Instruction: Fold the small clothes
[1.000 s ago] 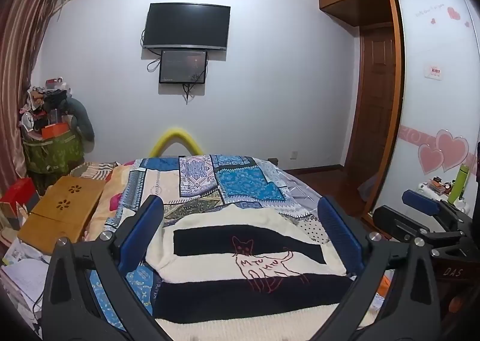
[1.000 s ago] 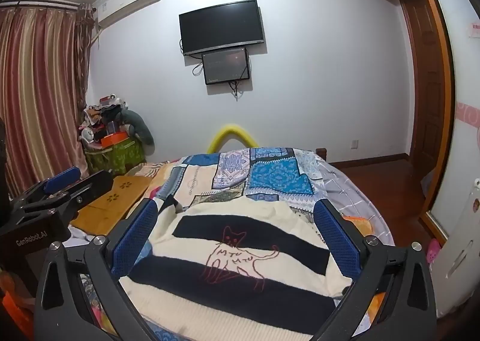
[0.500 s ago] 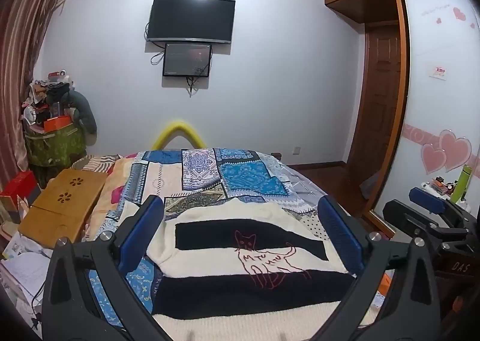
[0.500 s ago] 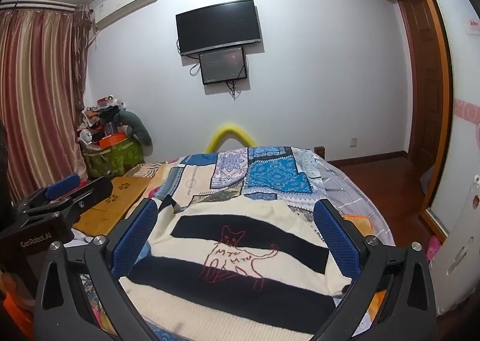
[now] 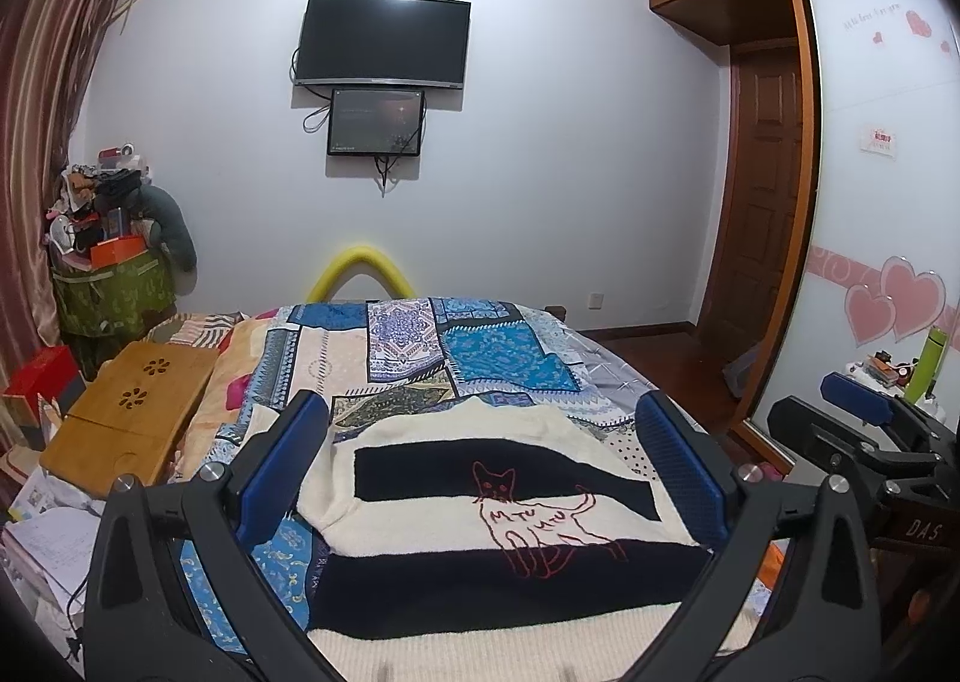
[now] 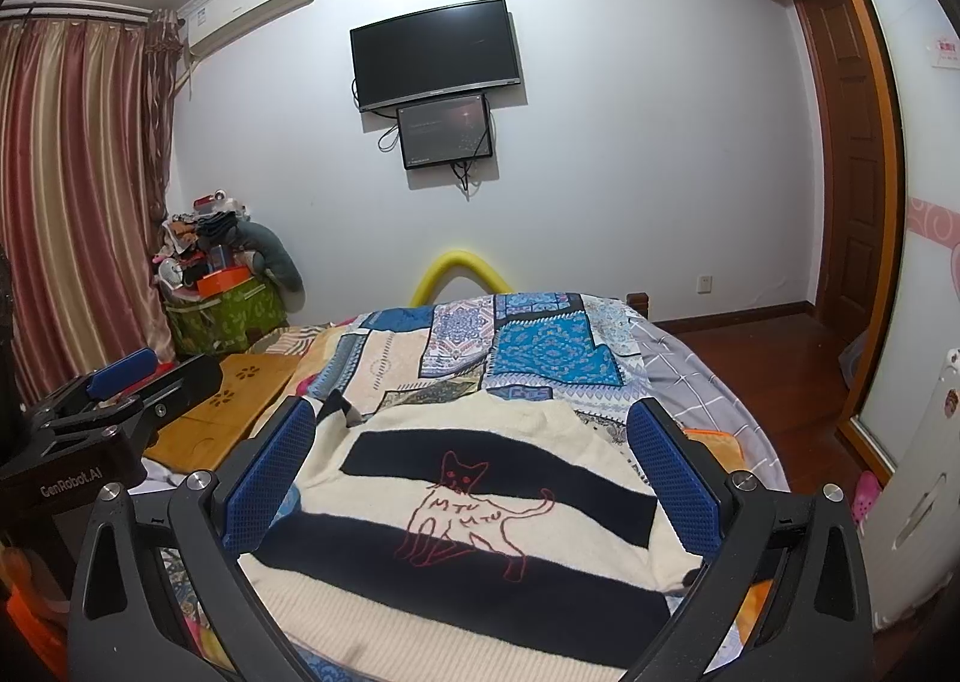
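Observation:
A cream and black striped sweater with a red cat outline lies flat on the bed, its hem nearest me. My left gripper hovers over the sweater's near part, open, blue pads wide apart on either side of the garment and holding nothing. My right gripper hovers the same way, open and empty. Each gripper shows at the edge of the other's view: the right gripper at the right, the left gripper at the left. The near hem is partly cut off by the frame.
The sweater rests on a blue patchwork quilt. A wooden lap desk and paper piles sit at the bed's left. A cluttered green basket stands in the corner. A wardrobe door and small items lie to the right.
Both views have drifted only slightly. The sweater lies as before and both grippers stay open.

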Motion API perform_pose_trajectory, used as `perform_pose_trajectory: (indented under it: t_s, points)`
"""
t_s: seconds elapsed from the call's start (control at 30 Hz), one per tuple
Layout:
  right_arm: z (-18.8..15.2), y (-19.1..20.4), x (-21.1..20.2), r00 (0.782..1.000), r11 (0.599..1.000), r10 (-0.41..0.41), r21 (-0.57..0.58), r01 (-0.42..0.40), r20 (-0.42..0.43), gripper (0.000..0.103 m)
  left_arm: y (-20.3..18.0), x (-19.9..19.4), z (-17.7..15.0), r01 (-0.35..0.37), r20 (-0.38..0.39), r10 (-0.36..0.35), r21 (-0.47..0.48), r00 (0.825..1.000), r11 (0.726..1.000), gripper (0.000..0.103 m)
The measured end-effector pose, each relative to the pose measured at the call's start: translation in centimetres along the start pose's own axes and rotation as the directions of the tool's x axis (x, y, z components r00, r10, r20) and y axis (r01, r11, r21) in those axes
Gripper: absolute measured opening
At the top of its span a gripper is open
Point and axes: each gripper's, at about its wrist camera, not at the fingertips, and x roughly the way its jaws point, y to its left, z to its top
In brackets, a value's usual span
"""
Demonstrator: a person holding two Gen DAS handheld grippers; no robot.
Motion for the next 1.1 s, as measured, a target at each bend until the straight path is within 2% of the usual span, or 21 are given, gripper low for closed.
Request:
perform_pose_trajectory:
  t_s: [0.33,1.1]
  points:
    - [0.08,-0.18,0.08,1.000,1.000,0.001,0.009,-0.001,-0.002,0.103,-0.77,0.03,0.26,0.001,-0.003,-0.001,0.027,1.000,1.000,0.103]
    - [0.03,-0.45,0.15,1.000,1.000,-0.003,0.021,0.004,-0.008,0.103,-0.53,0.03,0.35,0.007,-0.002,-0.007,0.025,1.000,1.000,0.103]
